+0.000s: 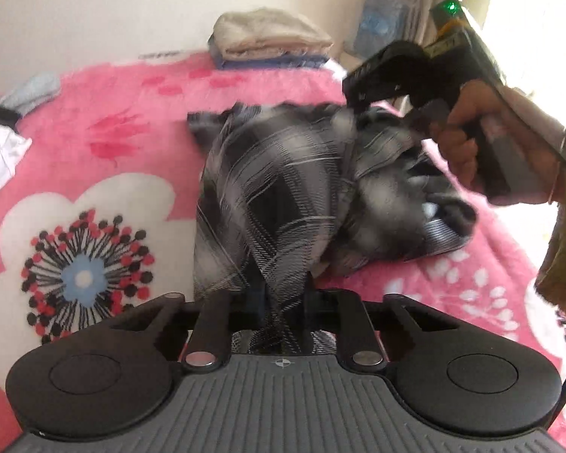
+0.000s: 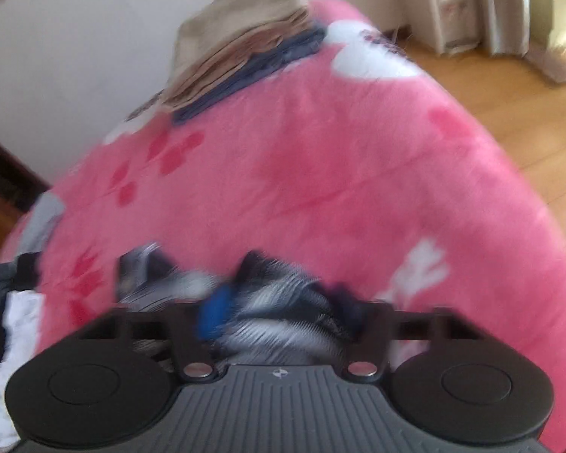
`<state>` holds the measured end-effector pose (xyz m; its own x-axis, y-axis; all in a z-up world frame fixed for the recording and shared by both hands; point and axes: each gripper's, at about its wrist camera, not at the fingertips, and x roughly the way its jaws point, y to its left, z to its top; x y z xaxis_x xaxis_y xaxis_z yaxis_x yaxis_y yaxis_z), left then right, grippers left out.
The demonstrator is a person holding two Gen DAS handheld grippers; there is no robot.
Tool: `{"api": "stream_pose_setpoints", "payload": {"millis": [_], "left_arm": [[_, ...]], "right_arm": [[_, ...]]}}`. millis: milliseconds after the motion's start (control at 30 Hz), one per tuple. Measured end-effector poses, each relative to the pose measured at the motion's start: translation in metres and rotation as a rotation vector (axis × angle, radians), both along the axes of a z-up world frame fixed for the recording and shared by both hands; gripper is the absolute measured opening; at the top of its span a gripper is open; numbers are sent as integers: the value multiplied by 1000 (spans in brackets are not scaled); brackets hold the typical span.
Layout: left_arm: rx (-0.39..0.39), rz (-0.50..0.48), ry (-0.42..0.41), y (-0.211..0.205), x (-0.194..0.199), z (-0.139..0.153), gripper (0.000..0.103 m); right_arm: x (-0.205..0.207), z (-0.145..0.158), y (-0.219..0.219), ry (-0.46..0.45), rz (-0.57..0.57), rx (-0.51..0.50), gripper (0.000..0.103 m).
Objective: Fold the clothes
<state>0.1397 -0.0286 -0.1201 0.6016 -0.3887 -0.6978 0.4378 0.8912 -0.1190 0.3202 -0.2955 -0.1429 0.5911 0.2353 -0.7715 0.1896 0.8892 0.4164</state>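
Left gripper [image 1: 279, 302] fingers pinch a black-and-grey plaid garment [image 1: 283, 188] lying mid-bed on the pink floral fleece blanket [image 1: 113, 113]. Right gripper [image 2: 279, 321], jaws partly closed, has the same cloth bunched between them; actual grip unclear through blur.

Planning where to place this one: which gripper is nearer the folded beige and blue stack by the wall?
Right. The right gripper holds the black-and-white plaid garment's far end, nearer the folded stack; the left gripper pinches its near end.
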Motion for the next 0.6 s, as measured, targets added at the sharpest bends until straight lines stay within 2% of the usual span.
{"api": "stream_pose_setpoints", "payload": {"millis": [67,100,233,367,467,600], "left_arm": [[-2,-25,-33,2,-13,9,12],[-5,-42,-45,3,-19,14,11],[-4,-106,-91,3,-46,33,11],[-6,-199,-115,9,-81,46,11],[-14,-280,-102,15,-106,50,11],[-23,-388,-76,25,-140,52,11]], "right_arm": [[-19,12,9,-42,38,-28,22],[-29,19,12,-62,53,-39,19],[-80,53,18,-148,100,-57,17],[-148,88,19,-233,140,-58,15],[-203,105,19,-264,154,-71,14],[-282,110,16,-262,113,-73,14]]}}
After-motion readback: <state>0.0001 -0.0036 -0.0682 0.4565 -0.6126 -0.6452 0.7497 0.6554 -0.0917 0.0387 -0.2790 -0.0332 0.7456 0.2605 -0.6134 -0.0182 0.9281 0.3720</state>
